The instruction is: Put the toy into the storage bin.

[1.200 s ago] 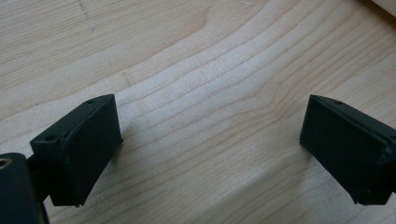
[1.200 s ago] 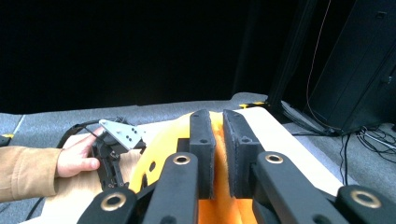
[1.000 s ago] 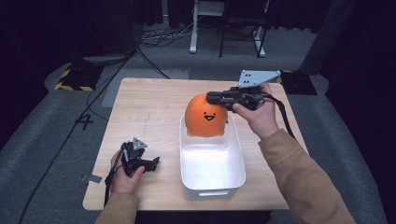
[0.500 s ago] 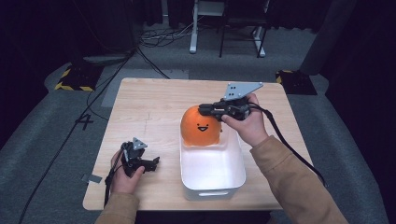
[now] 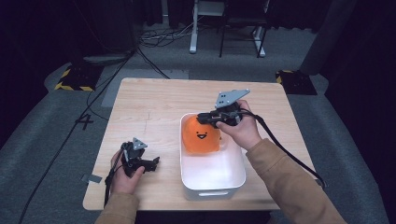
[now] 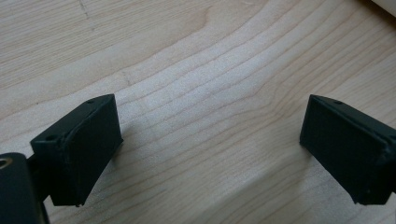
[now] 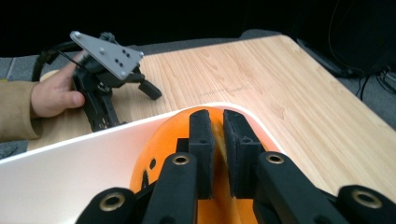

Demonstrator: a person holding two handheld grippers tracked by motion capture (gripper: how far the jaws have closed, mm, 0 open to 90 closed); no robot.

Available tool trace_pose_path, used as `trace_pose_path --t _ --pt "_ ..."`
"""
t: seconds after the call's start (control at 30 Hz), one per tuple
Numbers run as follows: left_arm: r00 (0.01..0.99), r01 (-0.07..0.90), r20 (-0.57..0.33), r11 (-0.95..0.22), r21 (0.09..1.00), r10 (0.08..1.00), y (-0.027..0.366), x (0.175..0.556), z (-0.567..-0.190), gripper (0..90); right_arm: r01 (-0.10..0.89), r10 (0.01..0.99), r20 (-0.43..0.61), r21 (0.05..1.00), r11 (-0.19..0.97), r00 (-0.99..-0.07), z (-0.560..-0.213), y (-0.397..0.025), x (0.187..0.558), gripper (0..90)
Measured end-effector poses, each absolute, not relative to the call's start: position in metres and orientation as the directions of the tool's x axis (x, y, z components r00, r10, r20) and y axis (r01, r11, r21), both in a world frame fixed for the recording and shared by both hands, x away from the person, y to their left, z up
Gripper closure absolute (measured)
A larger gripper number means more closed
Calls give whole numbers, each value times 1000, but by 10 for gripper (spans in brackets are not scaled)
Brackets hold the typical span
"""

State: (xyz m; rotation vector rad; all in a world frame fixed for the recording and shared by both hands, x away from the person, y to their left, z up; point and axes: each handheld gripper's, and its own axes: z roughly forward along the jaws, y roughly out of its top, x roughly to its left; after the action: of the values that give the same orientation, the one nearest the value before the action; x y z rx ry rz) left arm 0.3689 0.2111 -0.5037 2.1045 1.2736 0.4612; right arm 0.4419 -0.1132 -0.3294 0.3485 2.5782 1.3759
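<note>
An orange round plush toy point(image 5: 201, 136) with a smiling face sits in the far end of the white bin point(image 5: 213, 190). My right gripper point(image 5: 202, 119) is over its top, shut on a pinch of the orange fabric. In the right gripper view the jaws point(image 7: 218, 116) nearly meet with the toy point(image 7: 161, 140) bulging below them, inside the bin's white wall point(image 7: 70, 172). My left gripper point(image 5: 153, 163) rests on the table left of the bin. It is open, with only bare wood between its jaws point(image 6: 210, 149).
The wooden table point(image 5: 149, 107) has free room at its left and far side. The bin's near half holds nothing. A corner of the bin point(image 6: 388, 3) shows in the left gripper view. Dark floor, cables and a stand lie beyond the table.
My right gripper has brought the orange toy down and toward the person, from above the bin's far edge into the bin. The left hand has stayed put.
</note>
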Motion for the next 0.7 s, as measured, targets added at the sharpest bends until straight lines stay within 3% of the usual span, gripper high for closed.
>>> trace_pose_path --t 0.7 --pt "472 661 -26 -334 672 881 211 369 -504 56 130 281 -73 757 641 -957 -356 -97 442 819"
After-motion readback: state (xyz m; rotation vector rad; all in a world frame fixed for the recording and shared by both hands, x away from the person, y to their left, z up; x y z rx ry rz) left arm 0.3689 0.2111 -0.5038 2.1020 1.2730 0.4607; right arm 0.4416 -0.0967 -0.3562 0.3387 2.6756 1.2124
